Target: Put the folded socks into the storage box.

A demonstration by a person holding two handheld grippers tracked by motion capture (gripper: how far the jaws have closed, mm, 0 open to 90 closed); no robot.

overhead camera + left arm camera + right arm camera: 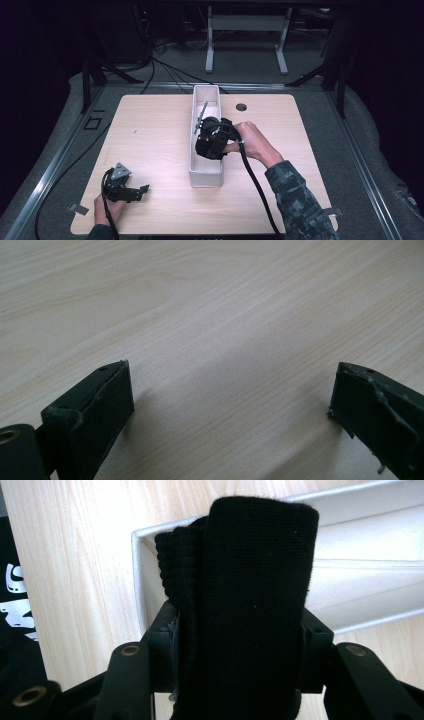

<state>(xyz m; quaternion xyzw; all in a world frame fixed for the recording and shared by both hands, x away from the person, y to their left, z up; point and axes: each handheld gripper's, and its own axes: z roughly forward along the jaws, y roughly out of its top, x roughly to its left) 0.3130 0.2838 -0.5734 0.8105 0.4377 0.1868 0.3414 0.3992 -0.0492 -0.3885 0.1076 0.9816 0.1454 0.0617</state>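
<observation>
- No brand or label can be read; at the left edge of the right gripper view a black surface (15,605) carries white markings, too cut off to make out
- The tabletop (150,145) is pale wood grain with rounded corners and a round cable hole (241,107) near its far edge; around it lies grey floor, with a pale metal frame (245,37) and cables in the dark behind
- A long white bin (206,176) stands lengthwise at mid-tabletop, with a grey metal piece (201,117) lying in its far half
- The right hand-held gripper (240,630) is clamped on a folded black knit cloth (250,580), held over the near end of the bin
- The left hand-held gripper (230,405) rests low at the near left corner, jaws wide apart with bare wood between them, well apart from the bin
</observation>
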